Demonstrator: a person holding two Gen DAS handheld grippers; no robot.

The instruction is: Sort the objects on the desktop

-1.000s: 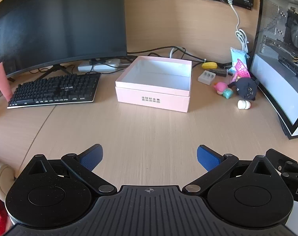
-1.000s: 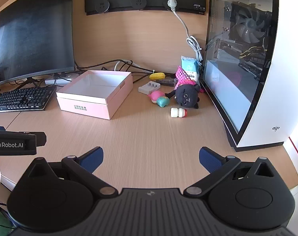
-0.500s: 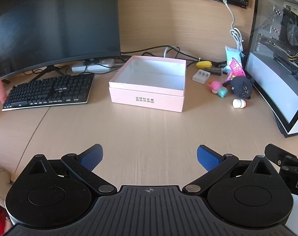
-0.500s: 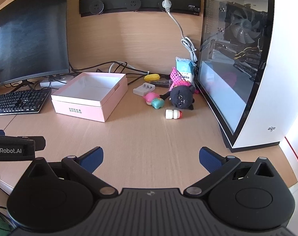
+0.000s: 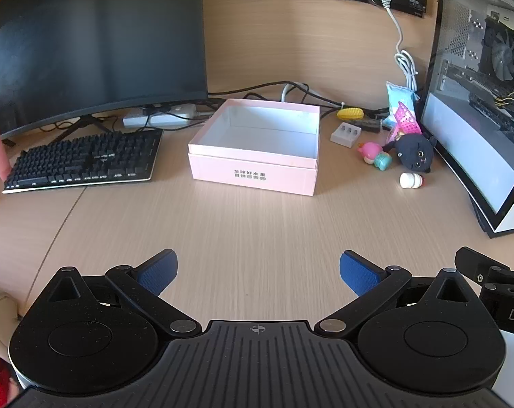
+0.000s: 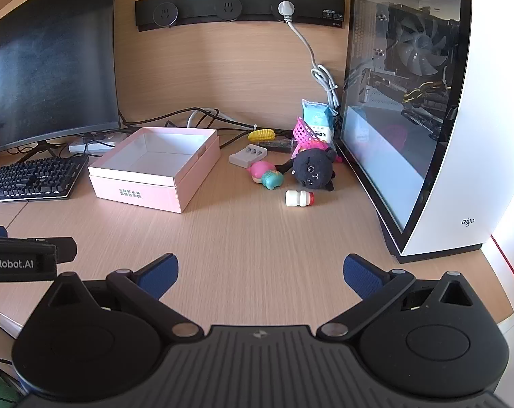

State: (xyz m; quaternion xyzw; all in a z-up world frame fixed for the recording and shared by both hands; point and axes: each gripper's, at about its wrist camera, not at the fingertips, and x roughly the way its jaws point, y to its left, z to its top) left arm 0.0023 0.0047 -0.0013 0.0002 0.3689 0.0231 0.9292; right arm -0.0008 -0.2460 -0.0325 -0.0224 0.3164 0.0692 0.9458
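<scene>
An open, empty pink box sits mid-desk. To its right lie small items: a black plush cat, a white bottle with a red cap, a pink toy, a teal toy, a grey case, a yellow corn toy, a pink basket and a blue packet. My left gripper and right gripper are both open and empty, low over the desk's near side, far from the items.
A black keyboard and a curved monitor stand at the left. A white PC case with a glass side stands at the right. Cables and a power strip run behind the box. A wall socket bar is above.
Both wrist views have shifted slightly; the box and the toys sit a little differently in frame. Nothing on the desk has moved, and both grippers stay open.
</scene>
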